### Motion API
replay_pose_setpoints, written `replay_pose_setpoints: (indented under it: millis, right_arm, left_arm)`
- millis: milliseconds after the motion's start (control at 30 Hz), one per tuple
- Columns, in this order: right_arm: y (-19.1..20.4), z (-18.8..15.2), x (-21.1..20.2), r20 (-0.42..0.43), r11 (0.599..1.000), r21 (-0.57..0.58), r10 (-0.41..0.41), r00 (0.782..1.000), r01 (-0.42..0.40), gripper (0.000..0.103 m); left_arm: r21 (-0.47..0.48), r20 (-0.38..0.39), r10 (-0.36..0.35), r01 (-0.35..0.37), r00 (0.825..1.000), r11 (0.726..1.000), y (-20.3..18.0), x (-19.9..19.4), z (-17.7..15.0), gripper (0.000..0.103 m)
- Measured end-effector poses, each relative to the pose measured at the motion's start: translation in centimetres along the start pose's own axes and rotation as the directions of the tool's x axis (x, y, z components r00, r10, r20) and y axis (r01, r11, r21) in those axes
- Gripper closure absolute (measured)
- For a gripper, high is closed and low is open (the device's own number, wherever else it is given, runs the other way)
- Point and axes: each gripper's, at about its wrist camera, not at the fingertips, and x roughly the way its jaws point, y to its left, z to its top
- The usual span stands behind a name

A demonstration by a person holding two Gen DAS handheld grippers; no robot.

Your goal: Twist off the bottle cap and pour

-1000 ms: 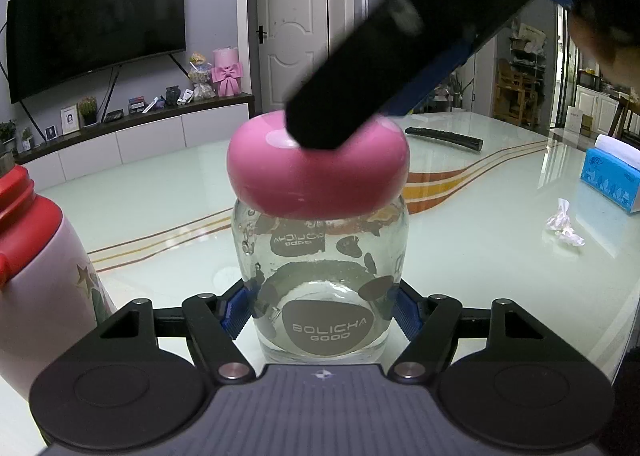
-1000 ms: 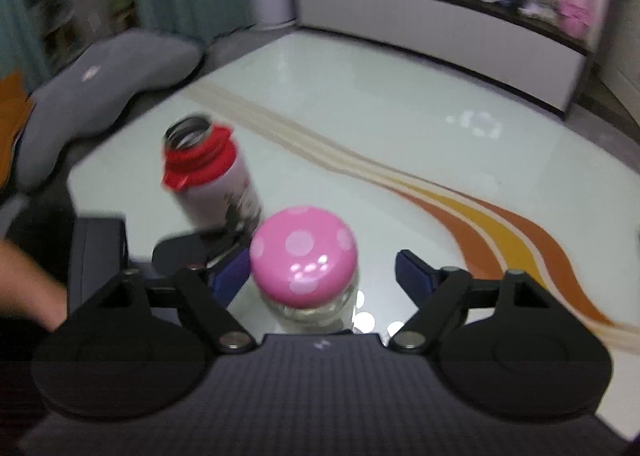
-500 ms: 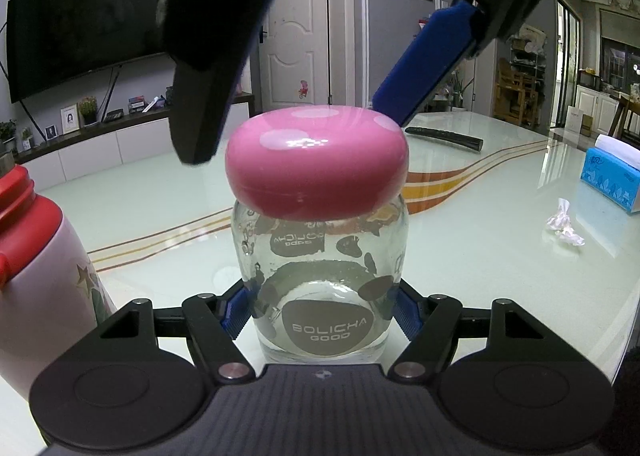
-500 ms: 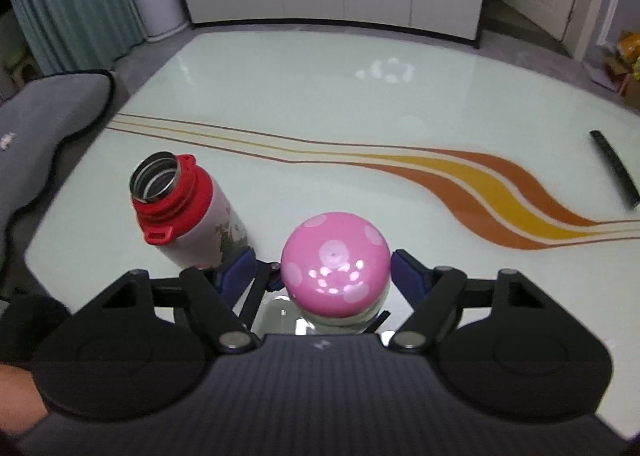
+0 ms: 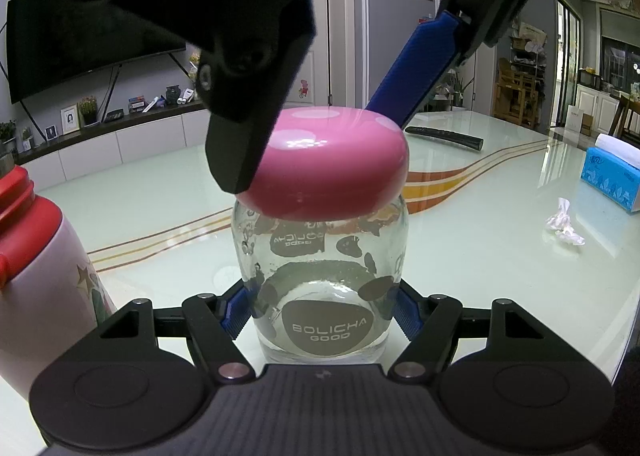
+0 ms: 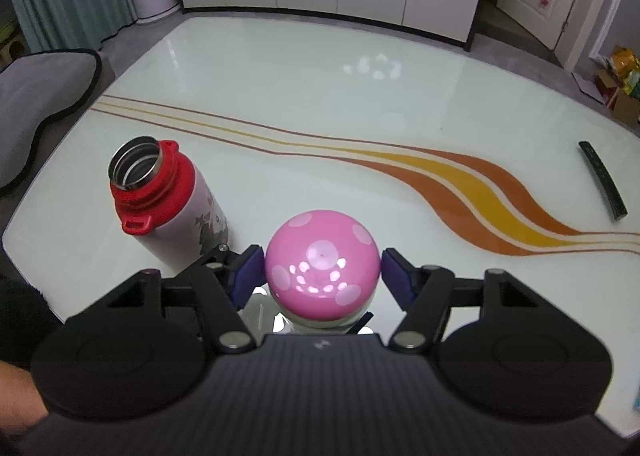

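right gripper (image 6: 322,270) now closed in around pink cap (image 6: 322,262), left gripper (image 5: 322,306) still clamping bottle (image 5: 320,284)

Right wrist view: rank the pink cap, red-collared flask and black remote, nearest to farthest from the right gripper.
1. Pink cap, between the right gripper's fingers.
2. Red-collared flask, close on the left.
3. Black remote, far right on the table.

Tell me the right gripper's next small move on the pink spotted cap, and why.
Probably close the right gripper onto the pink white-spotted dome cap. Its blue pads flank the cap, apparently with slight gaps either side, while the left gripper already clamps the clear glass bottle at its base, so twisting can follow.
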Motion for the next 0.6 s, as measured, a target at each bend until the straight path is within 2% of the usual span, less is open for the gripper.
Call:
replay_pose_setpoints:
  millis: [133, 333, 533, 600]
  right_arm:
    - [-0.2, -0.1, -0.3, 0.0, 0.999, -0.036, 0.02, 1.0, -0.02, 0.039]
    - [-0.1, -0.1, -0.4, -0.002, 0.983, -0.17, 0.062, 0.998, -0.061, 0.039]
    - [-1.1, 0.1, -0.3, -0.017, 0.952, -0.271, 0.146, 0.989, -0.145, 0.039]
    - [-1.4, 0.1, -0.3, -0.02, 0.93, -0.32, 0.183, 0.983, -0.18, 0.039]
  left_arm:
    - [0.002, 0.002, 0.002, -0.002, 1.0, 1.0, 0.0, 0.2, -0.2, 0.03]
    - [0.003, 0.001, 0.002, -0.002, 1.0, 1.0, 0.3, 0.5, -0.7, 0.03]
    - [0.008, 0.002, 0.003, -0.003, 1.0, 1.0, 0.9, 0.4, -0.9, 0.03]
    - [0.008, 0.002, 0.003, -0.003, 1.0, 1.0, 1.0, 0.3, -0.9, 0.03]
